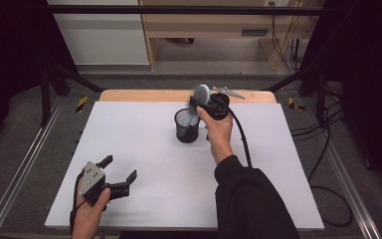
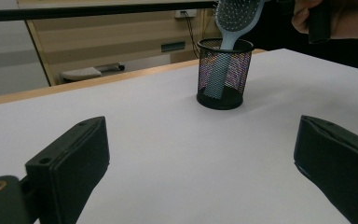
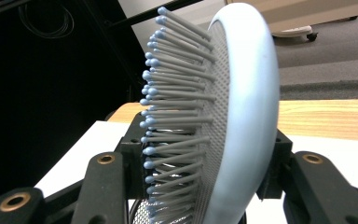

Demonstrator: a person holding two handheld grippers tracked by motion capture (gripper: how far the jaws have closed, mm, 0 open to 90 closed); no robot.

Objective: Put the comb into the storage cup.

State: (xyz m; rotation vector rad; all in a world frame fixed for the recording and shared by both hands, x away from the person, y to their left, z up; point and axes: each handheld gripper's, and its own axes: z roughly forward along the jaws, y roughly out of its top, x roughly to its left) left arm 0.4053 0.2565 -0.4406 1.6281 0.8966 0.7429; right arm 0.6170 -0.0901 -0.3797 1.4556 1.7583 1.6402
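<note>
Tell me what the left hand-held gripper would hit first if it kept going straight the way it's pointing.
Probably the black mesh cup with the hairbrush standing in it. The left hand-held gripper is open over bare white table, and the cup sits slightly right of centre ahead, so it might just pass beside it.

Readable text, labels, brands, numbers, signs: none found. I can make out no lettering on anything before me, in the high view or in either gripper view.
</note>
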